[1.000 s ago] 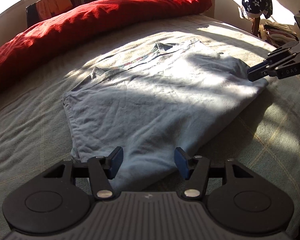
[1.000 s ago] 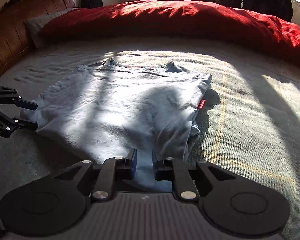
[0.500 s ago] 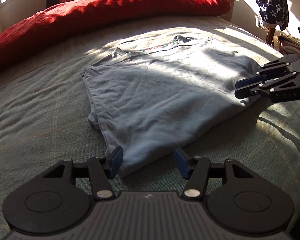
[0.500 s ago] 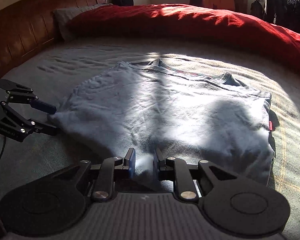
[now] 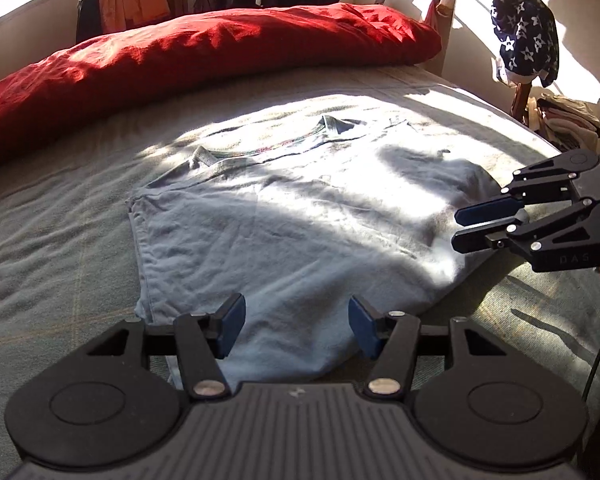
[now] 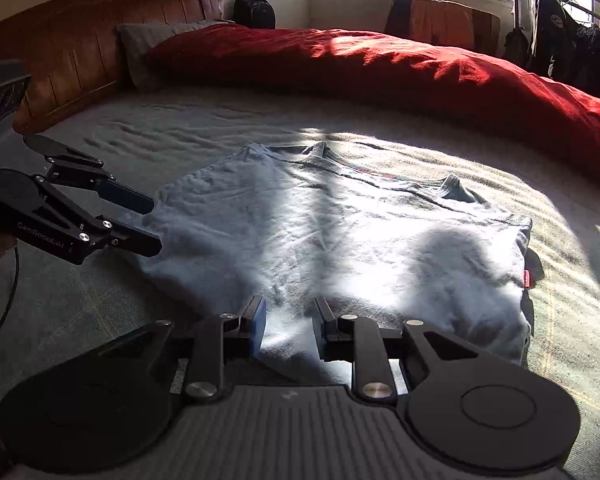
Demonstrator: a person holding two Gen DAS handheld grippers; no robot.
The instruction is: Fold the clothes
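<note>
Left wrist view: pale blue cotton T-shirt (image 5: 300, 232) flat on the grey-green bed cover (image 5: 60, 248), sides apparently folded in, cross fold not yet made. Left tool (image 5: 296, 322) spread over the hem, pinching nothing. Right tool (image 6: 289, 326) opening, fabric between unpressed.

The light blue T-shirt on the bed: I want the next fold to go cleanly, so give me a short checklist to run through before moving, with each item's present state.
1. T-shirt lies flat on the bed: ok, a few wrinkles.
2. Sides already folded in: ok.
3. Left gripper open over the near hem: ok.
4. Right gripper released: ok, jaws opening, pads off the cloth.
5. Red duvet apart from the T-shirt: ok.
6. Hem layers aligned underneath: cannot tell.
</note>
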